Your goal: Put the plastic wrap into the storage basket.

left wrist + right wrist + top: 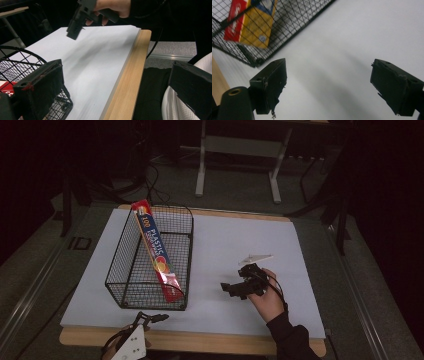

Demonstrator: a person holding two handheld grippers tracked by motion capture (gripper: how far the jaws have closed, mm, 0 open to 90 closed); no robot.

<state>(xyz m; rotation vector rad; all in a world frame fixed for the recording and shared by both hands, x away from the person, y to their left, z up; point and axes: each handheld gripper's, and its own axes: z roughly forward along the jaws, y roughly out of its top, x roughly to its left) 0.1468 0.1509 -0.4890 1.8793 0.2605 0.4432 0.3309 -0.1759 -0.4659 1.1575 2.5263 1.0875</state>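
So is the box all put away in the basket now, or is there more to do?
Looks put away: the plastic wrap box leans inside the wire basket. Nothing is in hand; the right gripper hangs open over the white board, and the left gripper is open by the near edge. Nothing else looks left to pack.

Dim room, dark surroundings; white table sheet (225, 250) evenly lit; soft shadows; near jaws blurred.

The high view looks forward and down from the near side over the whole white board (235, 245). The left gripper view sits low at the near edge, facing right across it. The right gripper view hovers close above, facing the wire basket (294, 17), shared by all three.
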